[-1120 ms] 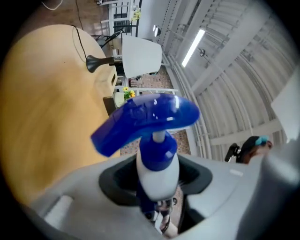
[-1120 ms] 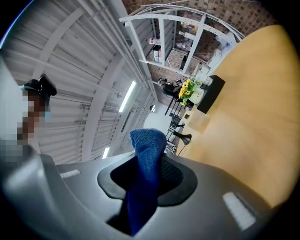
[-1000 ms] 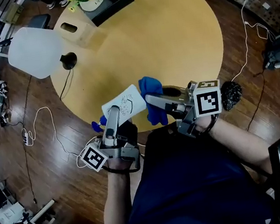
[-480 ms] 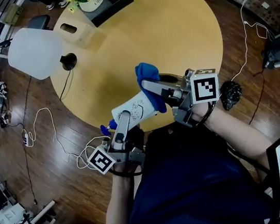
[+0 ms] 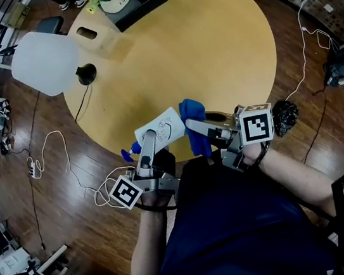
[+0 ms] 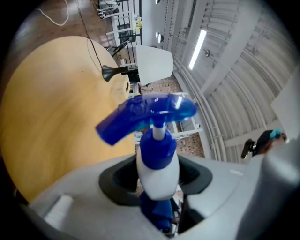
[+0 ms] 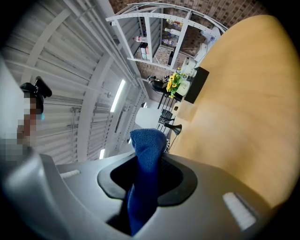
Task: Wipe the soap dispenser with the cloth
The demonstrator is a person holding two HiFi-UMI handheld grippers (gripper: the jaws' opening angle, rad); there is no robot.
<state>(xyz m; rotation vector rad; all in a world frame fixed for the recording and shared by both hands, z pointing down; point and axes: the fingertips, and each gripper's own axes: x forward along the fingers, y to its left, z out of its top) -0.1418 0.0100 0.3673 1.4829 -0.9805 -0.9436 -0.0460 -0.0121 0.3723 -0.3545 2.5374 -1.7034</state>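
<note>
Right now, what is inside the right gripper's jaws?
A blue cloth is clamped in the right gripper, its bunched end sticking out past the jaws. The gripper's grey body covers the cloth's lower end, so how far back it runs cannot be seen.

The white plastic soap dispenser with a blue pump head is hanging in the air, tipped almost onto its side. A faint line drawing is showing on its upturned face. In the head view its spout is pointing to the lower left. The left gripper is clamping it just under the blue collar. The blue knitted cloth is bunching out of the right gripper, pinched between the jaws. It is sitting right against the dispenser's base end.
</note>
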